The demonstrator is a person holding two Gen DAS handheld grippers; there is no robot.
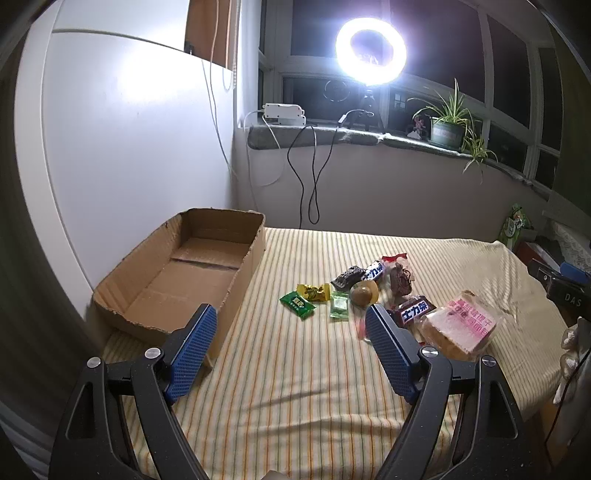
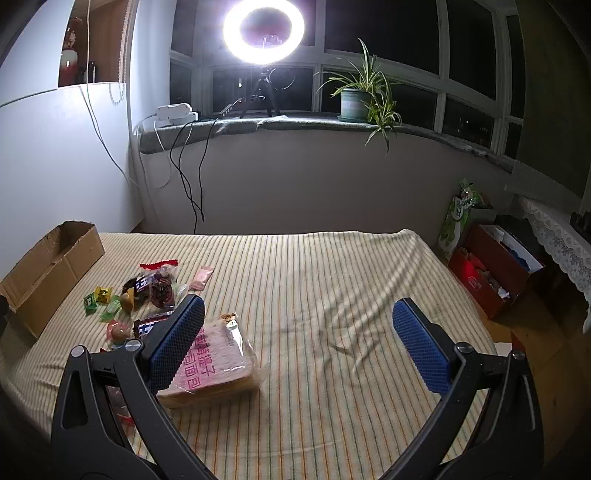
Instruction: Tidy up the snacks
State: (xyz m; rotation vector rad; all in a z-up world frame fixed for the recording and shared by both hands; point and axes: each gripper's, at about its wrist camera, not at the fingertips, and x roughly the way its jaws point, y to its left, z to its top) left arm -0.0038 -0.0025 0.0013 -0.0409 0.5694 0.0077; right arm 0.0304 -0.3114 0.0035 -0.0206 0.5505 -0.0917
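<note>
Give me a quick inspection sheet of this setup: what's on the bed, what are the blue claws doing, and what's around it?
Surface: striped bedsheet, wrinkled on its right side.
Job's things: cardboard box with nothing seen inside; the snack pile lies on the sheet beside it, including a bagged bread slice, chocolate bars and small green candies.
Clutter: nothing seen among the snacks.
Grippers: left gripper and right gripper both open, holding nothing.
Cables: black cable hangs from the windowsill; white wires run down the wall.
Surroundings: lit ring light, potted plant, red box on the floor.
</note>
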